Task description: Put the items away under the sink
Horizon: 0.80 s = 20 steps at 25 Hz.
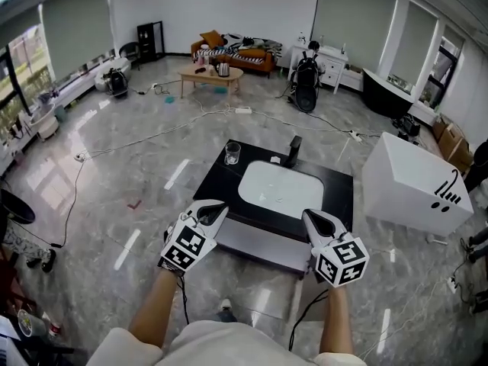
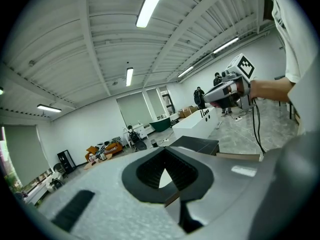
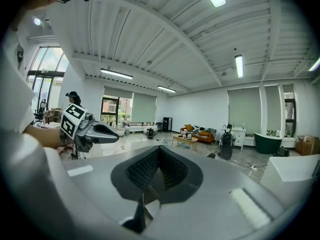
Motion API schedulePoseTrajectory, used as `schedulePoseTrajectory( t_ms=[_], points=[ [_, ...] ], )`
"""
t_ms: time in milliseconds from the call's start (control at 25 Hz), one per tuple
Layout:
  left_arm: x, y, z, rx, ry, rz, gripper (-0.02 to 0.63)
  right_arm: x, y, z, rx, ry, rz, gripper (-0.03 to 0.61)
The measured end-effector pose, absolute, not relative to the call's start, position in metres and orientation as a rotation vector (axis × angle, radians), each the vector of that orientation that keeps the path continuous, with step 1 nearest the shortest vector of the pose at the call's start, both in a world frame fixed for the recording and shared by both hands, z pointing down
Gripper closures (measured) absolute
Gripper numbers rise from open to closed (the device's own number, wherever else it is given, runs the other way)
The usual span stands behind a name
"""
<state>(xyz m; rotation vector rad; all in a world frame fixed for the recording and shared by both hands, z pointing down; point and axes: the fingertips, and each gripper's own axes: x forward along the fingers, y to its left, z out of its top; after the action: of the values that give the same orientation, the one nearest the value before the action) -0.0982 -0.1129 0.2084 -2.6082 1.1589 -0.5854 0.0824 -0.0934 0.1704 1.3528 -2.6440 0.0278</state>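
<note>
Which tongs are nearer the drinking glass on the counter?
Left. The left tongs are at the near-left of the counter, the side with the glass; the right tongs at its near-right, past the basin.

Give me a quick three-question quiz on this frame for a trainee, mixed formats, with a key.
1. True or false: the glass stands inside the white basin.
2. Multiple choice: seen from the head view, the black faucet stands at the basin's A) near edge, B) far edge, C) left edge.
3. Fill in: the left gripper and the right gripper both have their jaws ____ and hold nothing.

Key
1. False: it stands on the black counter, at its far left corner, outside the basin.
2. B
3. shut
</note>
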Motion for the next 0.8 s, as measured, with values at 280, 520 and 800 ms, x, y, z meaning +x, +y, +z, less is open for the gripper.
schedulePoseTrajectory(
  t_ms=[280,520,800],
  points=[
    [-0.131,-0.168,0.216,-2.630,1.198,-0.580,0.609,0.050,-0.147,0.185,1.293,-2.575,-0.021,0.572],
    [-0.148,-0.206,0.227,-2.655,1.207,-0.574,0.608,0.032,-0.184,0.199,1.262,-2.559,0.023,0.572],
    [-0.165,-0.251,0.231,-2.676,1.171,-0.522,0.608,0.016,-0.233,0.209,1.290,-2.547,0.065,0.572]
  ],
)
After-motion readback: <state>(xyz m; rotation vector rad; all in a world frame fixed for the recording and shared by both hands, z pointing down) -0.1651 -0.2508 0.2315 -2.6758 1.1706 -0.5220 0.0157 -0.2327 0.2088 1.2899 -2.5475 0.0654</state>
